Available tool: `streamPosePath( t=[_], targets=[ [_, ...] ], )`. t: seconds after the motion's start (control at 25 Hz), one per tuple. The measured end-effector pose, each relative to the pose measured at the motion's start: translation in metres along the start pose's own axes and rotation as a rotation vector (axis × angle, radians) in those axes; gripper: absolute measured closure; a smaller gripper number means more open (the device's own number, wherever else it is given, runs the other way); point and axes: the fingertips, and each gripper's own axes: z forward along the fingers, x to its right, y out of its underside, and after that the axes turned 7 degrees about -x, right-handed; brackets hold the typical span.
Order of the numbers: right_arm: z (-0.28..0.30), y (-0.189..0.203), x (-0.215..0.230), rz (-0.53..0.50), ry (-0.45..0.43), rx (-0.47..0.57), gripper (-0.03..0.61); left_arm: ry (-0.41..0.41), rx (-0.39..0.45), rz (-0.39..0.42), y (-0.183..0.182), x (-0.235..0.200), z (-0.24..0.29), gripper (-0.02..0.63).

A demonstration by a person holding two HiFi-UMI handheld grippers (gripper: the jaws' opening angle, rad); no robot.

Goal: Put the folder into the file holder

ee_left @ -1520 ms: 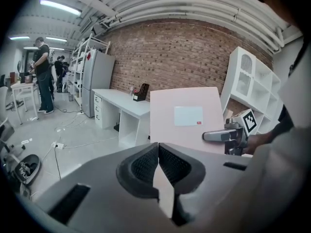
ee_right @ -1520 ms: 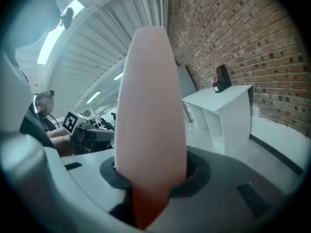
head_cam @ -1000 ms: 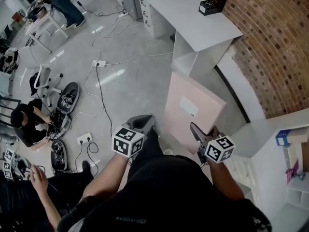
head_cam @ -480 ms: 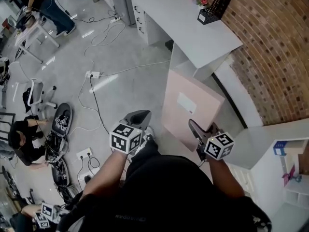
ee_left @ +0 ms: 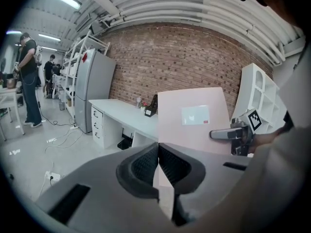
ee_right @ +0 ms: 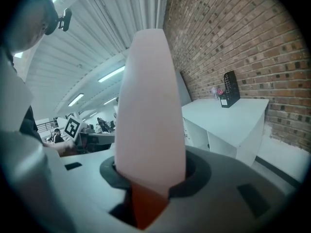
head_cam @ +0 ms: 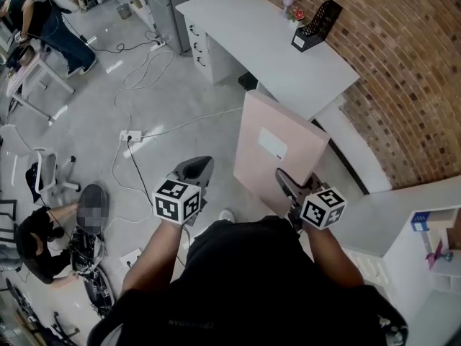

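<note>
A pale pink folder [head_cam: 277, 150] with a white label is held upright in front of me, my right gripper [head_cam: 288, 187] shut on its lower edge. In the right gripper view the folder [ee_right: 150, 110] rises edge-on between the jaws. My left gripper [head_cam: 193, 170] hangs to the folder's left, shut with nothing in it; in the left gripper view its pads [ee_left: 146, 164] meet. The black mesh file holder [head_cam: 315, 26] stands at the far end of the white desk [head_cam: 266, 42], well beyond the folder; it also shows as the file holder [ee_right: 230, 89] and the file holder [ee_left: 151, 107].
A brick wall [head_cam: 403, 71] runs along the right. A white shelf unit [head_cam: 425, 251] stands at lower right. Cables and a power strip [head_cam: 131, 135] lie on the floor at left, with a chair [head_cam: 45, 171] and people working there. Small flowers [head_cam: 292, 9] sit by the holder.
The view has moved forward toward the desk; the desk and file holder sit lower and nearer in the head view. Both grippers and the folder keep their hold and relative places.
</note>
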Motion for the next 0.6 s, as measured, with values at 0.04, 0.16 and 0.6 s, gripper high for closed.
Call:
streamPosePath(
  t=[0.04,0.16,0.6],
  targets=[
    [0.008,-0.002,0.000,0.010,0.002,-0.002,0.411,-0.006,-0.009,-0.008,0.003,-0.010,0.001,0.609],
    [0.023,-0.003,0.000,0.034,0.005,-0.024,0.411,-0.005,-0.034,-0.048,0.011,-0.027,0.005,0.609],
    [0.075,-0.038,0.031,0.012,0.005,-0.033,0.411,0.019,-0.051,-0.037,-0.018,-0.062,0.044,0.609]
  ],
)
